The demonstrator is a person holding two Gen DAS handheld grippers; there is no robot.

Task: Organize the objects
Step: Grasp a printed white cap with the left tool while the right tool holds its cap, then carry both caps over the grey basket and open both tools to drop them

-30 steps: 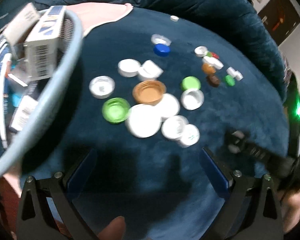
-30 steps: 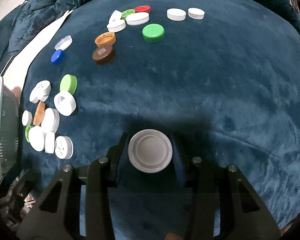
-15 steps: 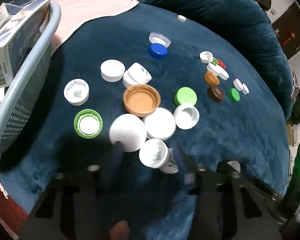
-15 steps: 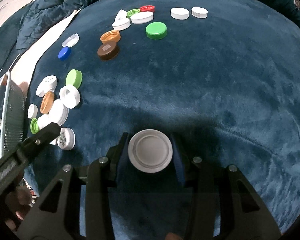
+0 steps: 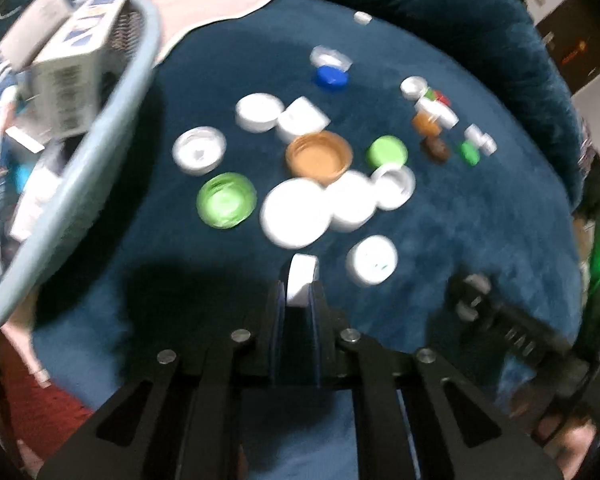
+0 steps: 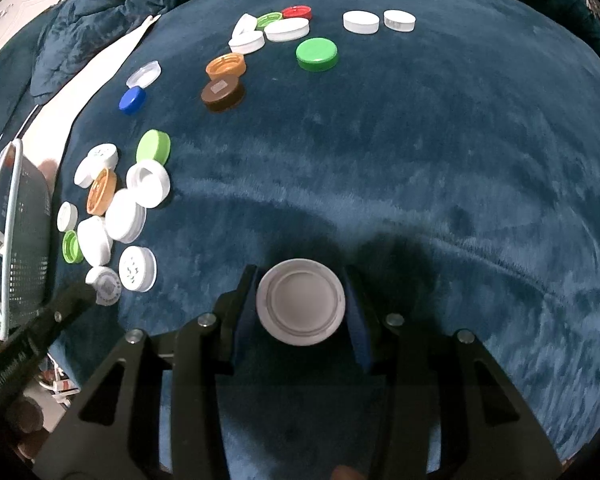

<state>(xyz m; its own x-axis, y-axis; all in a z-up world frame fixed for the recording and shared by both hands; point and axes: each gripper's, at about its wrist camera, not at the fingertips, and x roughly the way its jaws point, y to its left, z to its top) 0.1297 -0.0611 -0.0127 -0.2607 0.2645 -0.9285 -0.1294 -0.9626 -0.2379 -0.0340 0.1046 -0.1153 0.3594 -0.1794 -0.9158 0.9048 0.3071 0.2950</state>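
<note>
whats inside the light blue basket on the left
The basket holds cardboard boxes, one with a barcode panel, plus white packets lower down, all blurred. Its rim and mesh wall cover whatever lies deeper, so the bottom cannot be seen.

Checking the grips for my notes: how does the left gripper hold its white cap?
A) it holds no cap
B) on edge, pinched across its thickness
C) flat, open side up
B: in the left wrist view the white cap stands on edge between the nearly closed fingers of the left gripper.
</note>
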